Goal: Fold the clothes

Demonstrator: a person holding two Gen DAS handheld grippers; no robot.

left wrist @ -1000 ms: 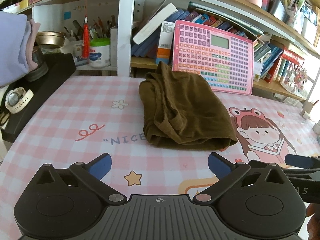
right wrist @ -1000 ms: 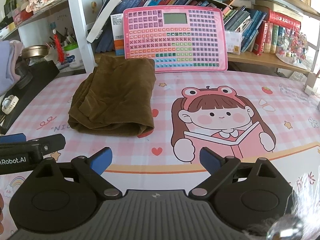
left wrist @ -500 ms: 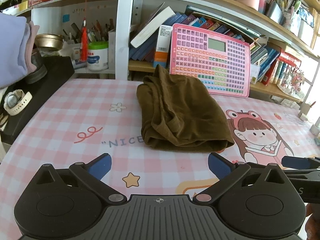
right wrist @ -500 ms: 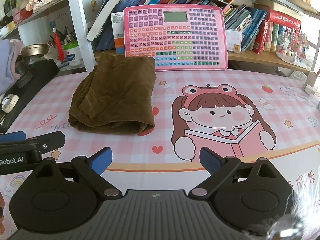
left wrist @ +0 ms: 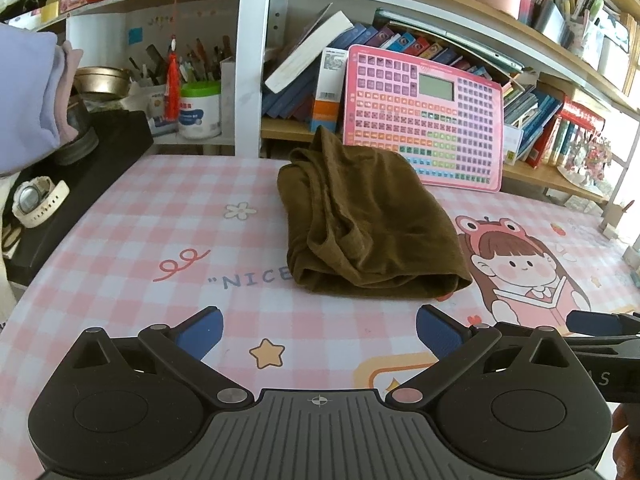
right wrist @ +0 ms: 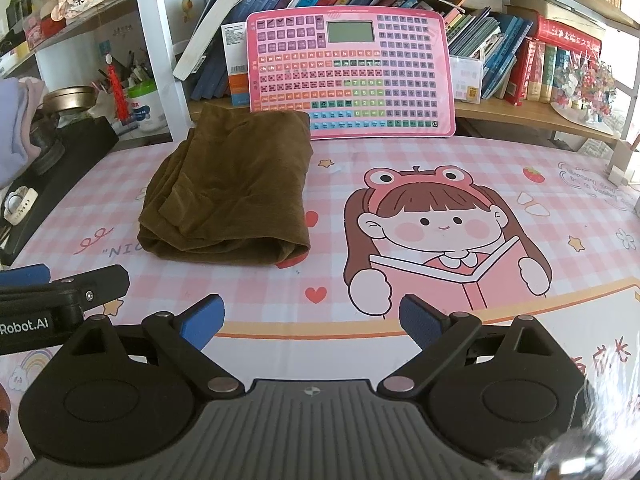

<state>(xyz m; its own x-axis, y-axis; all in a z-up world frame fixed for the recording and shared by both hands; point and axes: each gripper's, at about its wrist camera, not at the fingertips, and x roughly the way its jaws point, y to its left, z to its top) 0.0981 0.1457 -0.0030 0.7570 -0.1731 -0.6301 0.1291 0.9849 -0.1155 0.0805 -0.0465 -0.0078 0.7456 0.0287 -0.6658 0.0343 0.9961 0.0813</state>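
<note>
A brown garment (left wrist: 368,220) lies folded into a compact bundle on the pink checked table mat (left wrist: 160,224), its far end near the shelf. The right wrist view has the same garment (right wrist: 232,188) left of centre. My left gripper (left wrist: 319,332) is open and empty, held back from the garment's near edge. My right gripper (right wrist: 311,318) is also open and empty, near the front of the mat, right of the garment. The left gripper's blue-tipped finger (right wrist: 24,274) pokes into the right wrist view at far left.
A pink keyboard toy (right wrist: 352,76) leans against the bookshelf behind the garment. A black box (left wrist: 76,184) with a white watch (left wrist: 38,200) sits at the left edge, lilac cloth (left wrist: 24,96) above it. Books (right wrist: 540,64) and a white jar (left wrist: 199,110) fill the shelves.
Both grippers have drifted slightly back and up from the garment, so it looks a little farther off. The garment has not moved; both grippers stay open.
</note>
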